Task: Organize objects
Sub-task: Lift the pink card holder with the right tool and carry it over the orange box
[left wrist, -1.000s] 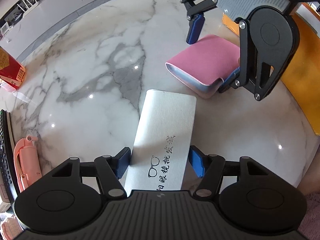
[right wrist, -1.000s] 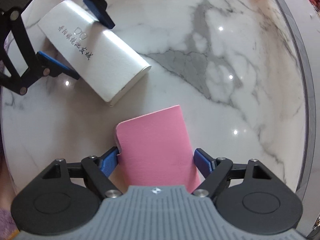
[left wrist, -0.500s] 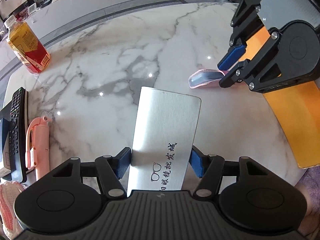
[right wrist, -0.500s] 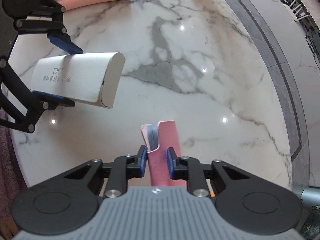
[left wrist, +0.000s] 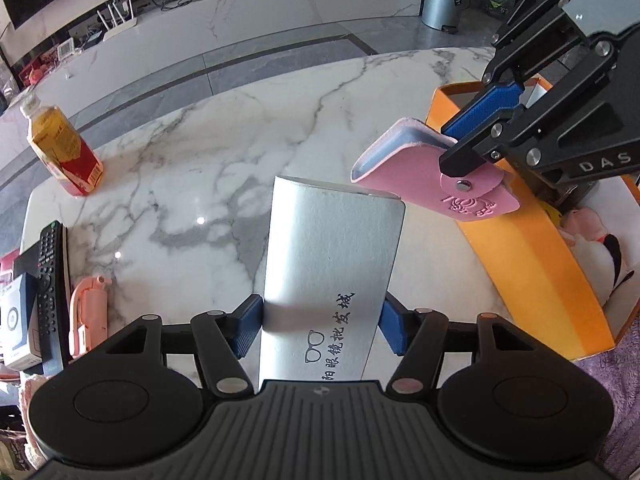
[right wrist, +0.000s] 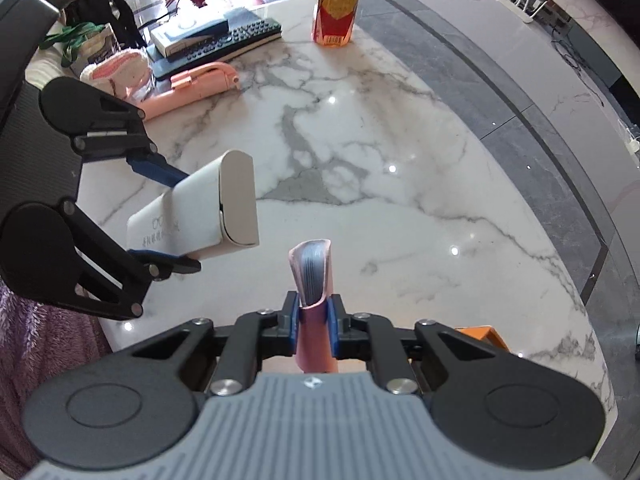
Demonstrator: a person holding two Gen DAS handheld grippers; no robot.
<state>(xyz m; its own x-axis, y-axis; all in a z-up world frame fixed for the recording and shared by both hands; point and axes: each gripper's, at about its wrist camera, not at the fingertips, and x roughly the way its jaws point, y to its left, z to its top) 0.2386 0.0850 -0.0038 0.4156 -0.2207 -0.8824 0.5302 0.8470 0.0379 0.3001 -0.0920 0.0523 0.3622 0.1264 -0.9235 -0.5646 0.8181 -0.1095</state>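
Your left gripper (left wrist: 320, 330) pinches the white glasses case (left wrist: 332, 276) across its width, both blue pads pressed to its sides. In the left wrist view the case runs up the middle of the frame, clear of the marble table (left wrist: 240, 152); in the right wrist view it hangs at centre left, rounded end facing the camera.

Your right gripper (right wrist: 314, 322) is squeezed nearly together on the pink pouch (right wrist: 312, 276), which stands up narrow between the pads at lower centre, its open end showing a blue-grey lining. In the left wrist view that pouch sits at the right of the frame (snap flap hanging toward the lower right), overlapping the rim of the orange box (left wrist: 532, 248); whether it touches the rim you cannot tell. Inside the box lies something pink and white, too cut off to name.

Elsewhere on the table: a yellow and red drink bottle (left wrist: 60, 148) at the left edge of the left wrist view, a black remote control (left wrist: 50, 280) lower left, and a pink folding stick (left wrist: 86, 316) just beside it.
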